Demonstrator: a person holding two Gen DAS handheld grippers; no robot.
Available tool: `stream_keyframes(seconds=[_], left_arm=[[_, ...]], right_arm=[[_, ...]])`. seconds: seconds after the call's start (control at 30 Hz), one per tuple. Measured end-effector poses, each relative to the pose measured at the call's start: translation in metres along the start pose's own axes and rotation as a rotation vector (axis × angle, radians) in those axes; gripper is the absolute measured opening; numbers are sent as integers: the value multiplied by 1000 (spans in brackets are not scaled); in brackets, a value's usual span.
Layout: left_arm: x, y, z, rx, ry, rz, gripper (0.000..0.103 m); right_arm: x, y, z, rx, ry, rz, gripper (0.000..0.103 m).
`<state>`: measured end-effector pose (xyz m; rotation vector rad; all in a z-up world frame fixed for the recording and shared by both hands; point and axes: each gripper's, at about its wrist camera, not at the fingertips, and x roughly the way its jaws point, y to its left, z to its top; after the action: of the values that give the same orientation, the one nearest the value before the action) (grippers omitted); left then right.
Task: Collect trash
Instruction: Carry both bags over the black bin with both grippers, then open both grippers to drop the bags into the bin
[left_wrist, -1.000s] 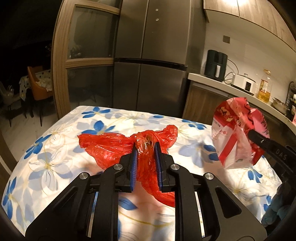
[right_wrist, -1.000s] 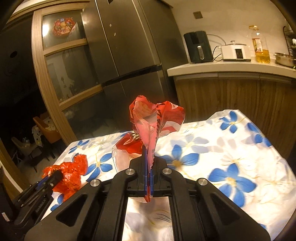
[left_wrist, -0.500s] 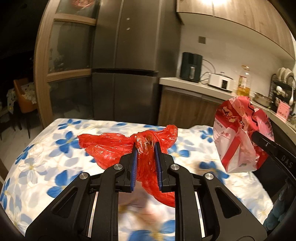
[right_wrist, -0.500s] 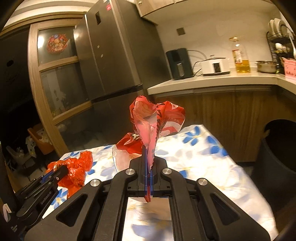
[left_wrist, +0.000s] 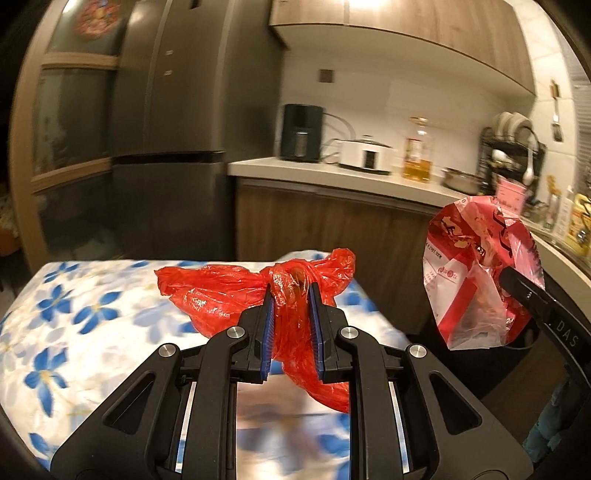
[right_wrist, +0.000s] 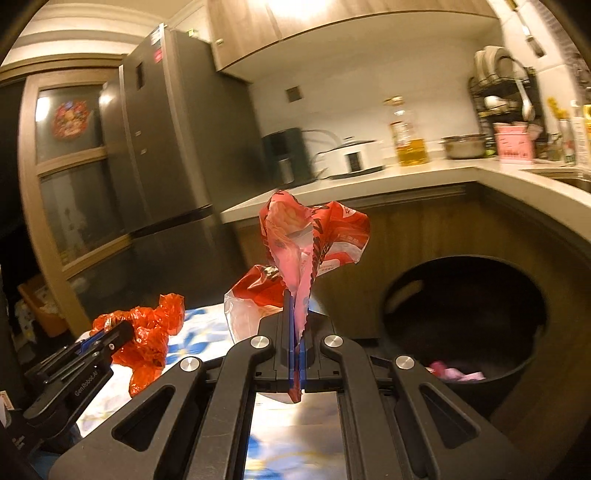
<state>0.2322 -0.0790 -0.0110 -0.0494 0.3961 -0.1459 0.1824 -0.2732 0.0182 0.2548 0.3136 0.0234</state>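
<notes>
Left wrist view: the left tool (left_wrist: 291, 295) has its blue pads narrowed on a crumpled, translucent red plastic bag (left_wrist: 236, 295), which is lifted above a surface covered with a white cloth printed with blue flowers (left_wrist: 74, 314). To the right, the right tool (left_wrist: 517, 291) carries a red-and-white printed plastic wrapper (left_wrist: 469, 280) in the air beside a wood-fronted kitchen counter (left_wrist: 332, 177).

Right wrist view: the right tool (right_wrist: 295, 314) is pressed fully together on the thin edge of the red-and-white wrapper (right_wrist: 314, 240), which stands up above the pads. At lower left, the left tool (right_wrist: 122, 328) grips the red bag (right_wrist: 147, 332) over the flowered surface (right_wrist: 199, 332). To the right sits a round black bin (right_wrist: 406, 295), its mouth facing the camera, with pink scraps (right_wrist: 456, 373) already lying inside.

Progress, as a judgement: both pieces of trash are picked up and off the surface, near the bin but not over its opening. Carrying them there and dropping them in is what seems left.
</notes>
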Motion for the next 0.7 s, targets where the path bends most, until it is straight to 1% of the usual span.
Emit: stream_keyframes(seconds=[0.17,0.4,0.53,0.63,0.7], left_arm=[[12,-57,5,46,-6,-95,16],[29,-126,7,84,-11,-212,16],[40,-151,9,98,-16,-256,16],[49,-166,11,90,-11,-296,17],[55,-179,9,100,-8,-305,17]], right_arm=[[-12,-40,6,14,-31,-91,2],[-19,-90,12,43,-62,-196,2],[-19,-107,12,47,-65,-227,2],[-16,-119,13,57,-60,-233,3],[-15,-124,13,63,-57,-233,3]])
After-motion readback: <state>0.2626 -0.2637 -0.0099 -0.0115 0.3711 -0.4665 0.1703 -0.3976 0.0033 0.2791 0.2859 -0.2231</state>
